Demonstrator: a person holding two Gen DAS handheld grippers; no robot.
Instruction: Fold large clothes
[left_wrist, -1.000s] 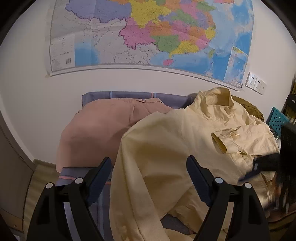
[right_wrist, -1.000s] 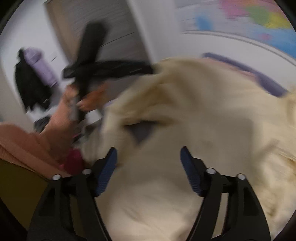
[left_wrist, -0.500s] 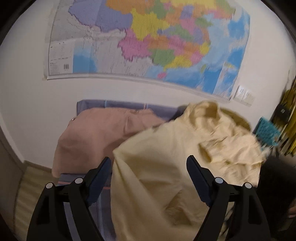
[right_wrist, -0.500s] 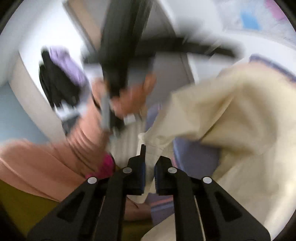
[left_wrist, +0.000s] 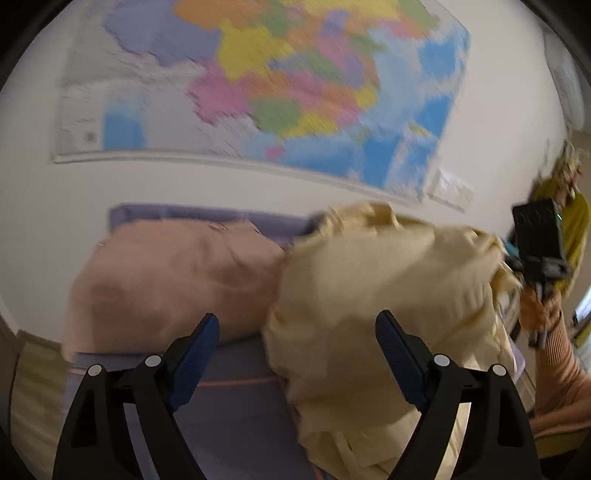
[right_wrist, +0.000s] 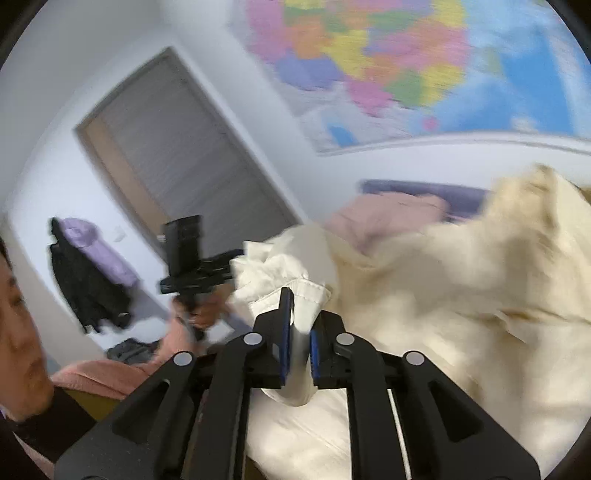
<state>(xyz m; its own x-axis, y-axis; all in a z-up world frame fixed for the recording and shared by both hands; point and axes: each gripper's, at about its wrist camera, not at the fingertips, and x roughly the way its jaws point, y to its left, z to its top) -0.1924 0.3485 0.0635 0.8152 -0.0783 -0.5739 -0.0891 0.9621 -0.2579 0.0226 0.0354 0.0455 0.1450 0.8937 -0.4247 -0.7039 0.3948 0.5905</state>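
A large cream shirt (left_wrist: 369, 295) lies bunched on a bed, partly over a folded pink garment (left_wrist: 166, 280). My left gripper (left_wrist: 295, 321) hovers above the shirt's left edge, jaws wide and still opening, nothing between them. In the right wrist view my right gripper (right_wrist: 301, 317) pinches a hem of the cream shirt (right_wrist: 461, 295) and lifts it. Its jaws are easing open slightly with the cloth still pressed between the pads. The left view shows the right gripper's body (left_wrist: 539, 243) in a hand at the shirt's right end.
The bed has a blue-purple striped cover (left_wrist: 229, 413) and stands against a wall with a large map (left_wrist: 258, 92). A grey door (right_wrist: 184, 166) and hanging dark and purple clothes (right_wrist: 85, 266) are at the left. The person stands close beside the bed.
My right gripper went from open over the shirt to shut on its hem and swung up with it. The shirt bunched toward the right. The left view tilted upward.
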